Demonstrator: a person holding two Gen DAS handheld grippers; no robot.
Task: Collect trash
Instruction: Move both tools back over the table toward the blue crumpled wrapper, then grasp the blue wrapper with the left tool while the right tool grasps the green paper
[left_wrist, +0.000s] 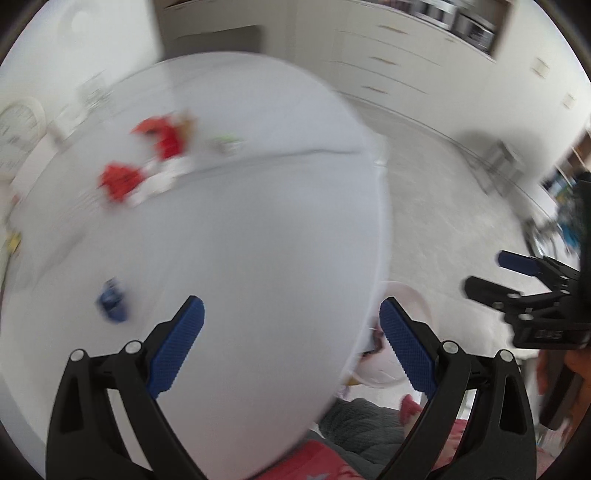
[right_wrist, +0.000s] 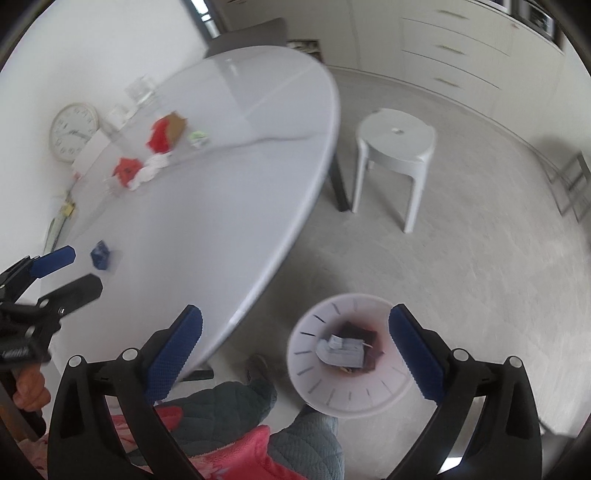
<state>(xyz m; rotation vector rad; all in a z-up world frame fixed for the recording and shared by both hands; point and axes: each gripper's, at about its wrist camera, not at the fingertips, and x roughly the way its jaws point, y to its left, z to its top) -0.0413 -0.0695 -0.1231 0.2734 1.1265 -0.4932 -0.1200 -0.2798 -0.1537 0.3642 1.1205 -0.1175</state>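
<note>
Room: pale carpet, white drawers along the far wall, a white stool (right_wrist: 394, 147) beside the table; we see no other seat in use.
Table (right_wrist: 229, 192): white, oval, smooth; we find the remaining trash lying on it.
Bin (right_wrist: 321, 387): white, on the floor just beside the table edge, already holding a grey box and dark scraps.
Red wrappers (right_wrist: 162, 136): crumpled, near the far side with a brown card piece; we judge them light and springy, best pinched across a raised fold.
White tissue (right_wrist: 149, 171): touching the red scraps; soft, will squash flat, so we take the bulk.
Blue packet (right_wrist: 99, 254): nearest piece, small, probably slick foil; we would grip it across its middle.
Left gripper (left_wrist: 291, 347): jaws apart, nothing between, over the table.
Right gripper (right_wrist: 295, 354): jaws wide apart, empty, above the bin.
</note>
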